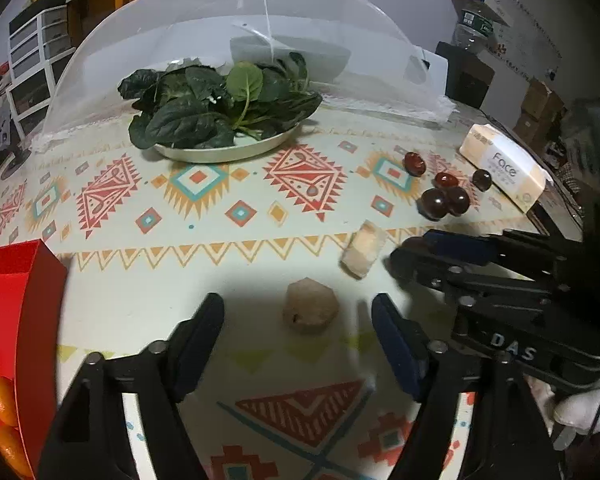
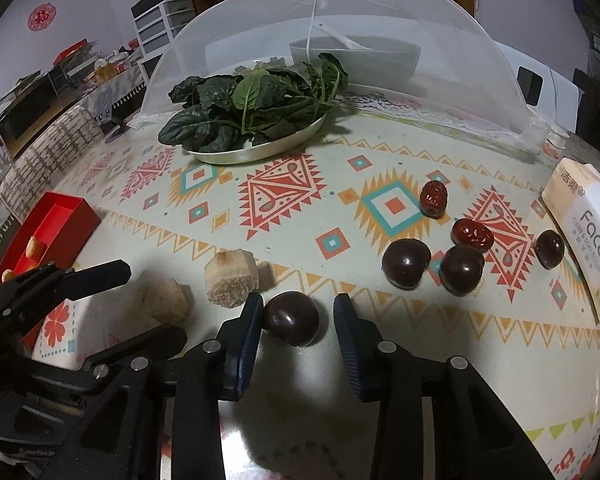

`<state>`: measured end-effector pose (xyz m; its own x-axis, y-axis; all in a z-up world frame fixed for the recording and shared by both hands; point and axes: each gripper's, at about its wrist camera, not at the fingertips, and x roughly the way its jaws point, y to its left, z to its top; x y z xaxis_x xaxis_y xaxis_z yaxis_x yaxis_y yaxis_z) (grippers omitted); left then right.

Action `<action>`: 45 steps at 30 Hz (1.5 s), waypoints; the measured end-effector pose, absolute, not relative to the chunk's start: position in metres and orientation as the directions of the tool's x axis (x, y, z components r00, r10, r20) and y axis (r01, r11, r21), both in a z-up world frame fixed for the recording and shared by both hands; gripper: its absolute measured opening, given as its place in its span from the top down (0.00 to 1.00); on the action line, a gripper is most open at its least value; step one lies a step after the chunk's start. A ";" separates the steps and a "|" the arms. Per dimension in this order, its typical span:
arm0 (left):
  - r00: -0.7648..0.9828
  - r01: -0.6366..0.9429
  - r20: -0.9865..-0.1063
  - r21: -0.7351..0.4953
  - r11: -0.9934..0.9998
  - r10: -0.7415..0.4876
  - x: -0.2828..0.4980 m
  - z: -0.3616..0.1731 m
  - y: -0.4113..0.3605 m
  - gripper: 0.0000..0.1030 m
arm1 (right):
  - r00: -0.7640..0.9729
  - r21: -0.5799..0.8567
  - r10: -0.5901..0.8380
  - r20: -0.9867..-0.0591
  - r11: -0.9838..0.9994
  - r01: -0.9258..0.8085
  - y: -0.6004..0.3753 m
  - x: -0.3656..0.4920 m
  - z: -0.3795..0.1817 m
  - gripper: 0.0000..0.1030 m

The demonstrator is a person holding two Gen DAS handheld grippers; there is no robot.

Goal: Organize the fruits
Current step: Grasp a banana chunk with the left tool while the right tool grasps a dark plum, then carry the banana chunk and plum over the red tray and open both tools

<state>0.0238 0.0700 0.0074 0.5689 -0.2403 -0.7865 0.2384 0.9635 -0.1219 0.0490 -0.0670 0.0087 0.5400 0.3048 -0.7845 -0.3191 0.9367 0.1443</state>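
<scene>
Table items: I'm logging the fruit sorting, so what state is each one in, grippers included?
Left gripper: open, straddling a beige chunk on the table, pads clear.
Right gripper: open around a dark round fruit; left pad touching or nearly so, right pad clear.
Red box: open, oranges inside.
Mesh cover: standing closed over a bowl.
Plate: piled with greens, uncovered.
Tissue pack: lying flat.
</scene>
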 end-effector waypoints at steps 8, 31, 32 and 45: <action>0.580 0.243 -0.782 -0.101 0.965 -0.228 0.019 0.011 0.068 0.73 | 0.555 0.141 0.294 -0.778 0.943 -0.301 -0.065 0.038 0.011 0.71; 0.722 0.110 -0.655 -0.213 0.971 -0.225 -0.094 0.087 0.126 0.73 | 0.615 0.160 0.350 -0.706 0.926 -0.343 -0.052 -0.045 0.075 0.71; 0.732 0.089 -0.647 -0.219 0.972 -0.213 -0.102 0.089 0.136 0.73 | 0.616 0.159 0.355 -0.703 0.923 -0.350 -0.048 -0.049 0.077 0.71; 0.775 -0.116 -0.627 -0.266 0.957 -0.081 -0.147 0.086 0.245 0.73 | 0.577 0.165 0.447 -0.684 0.865 -0.474 0.032 -0.088 0.092 0.71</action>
